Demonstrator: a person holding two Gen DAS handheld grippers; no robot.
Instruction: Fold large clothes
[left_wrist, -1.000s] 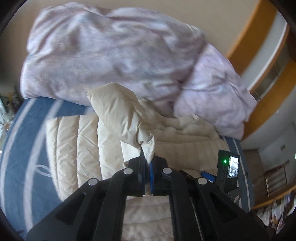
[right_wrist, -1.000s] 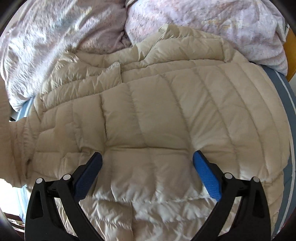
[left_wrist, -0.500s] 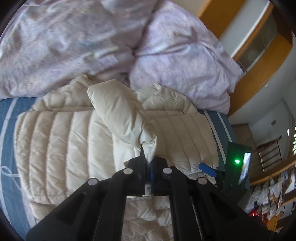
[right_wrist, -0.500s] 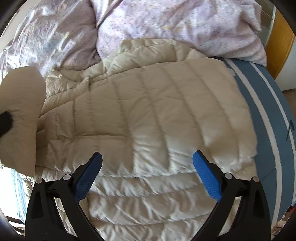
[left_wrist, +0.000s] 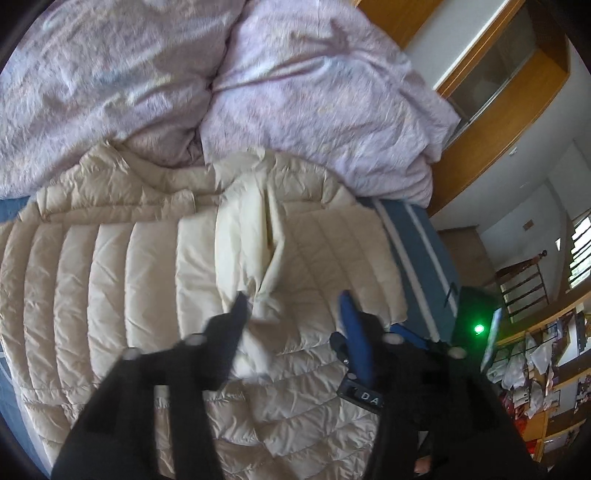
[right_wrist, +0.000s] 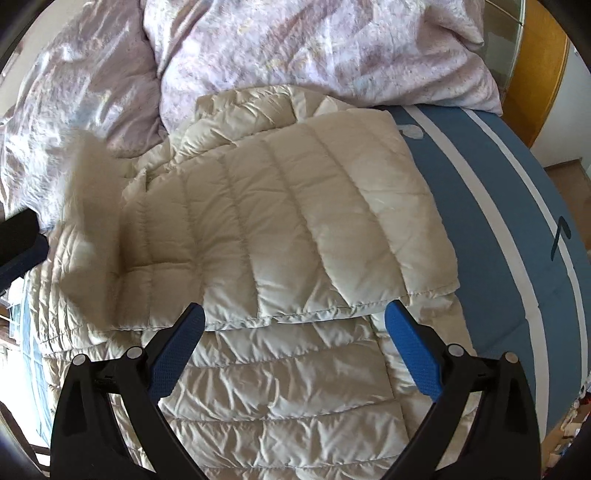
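The left gripper (left_wrist: 293, 304), jaws opening with the cream sleeve (left_wrist: 251, 236) loose between them, hangs over the cream quilted down jacket (right_wrist: 295, 229) spread on the blue white-striped bed sheet (right_wrist: 517, 221), while the right gripper (right_wrist: 293, 345) hovers above it, spread wide, holding nothing.

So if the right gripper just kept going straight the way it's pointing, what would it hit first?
Most likely the cream puffer jacket: the open right gripper points down at its folded-over panel, with nothing visible between. Exact depth is unclear.
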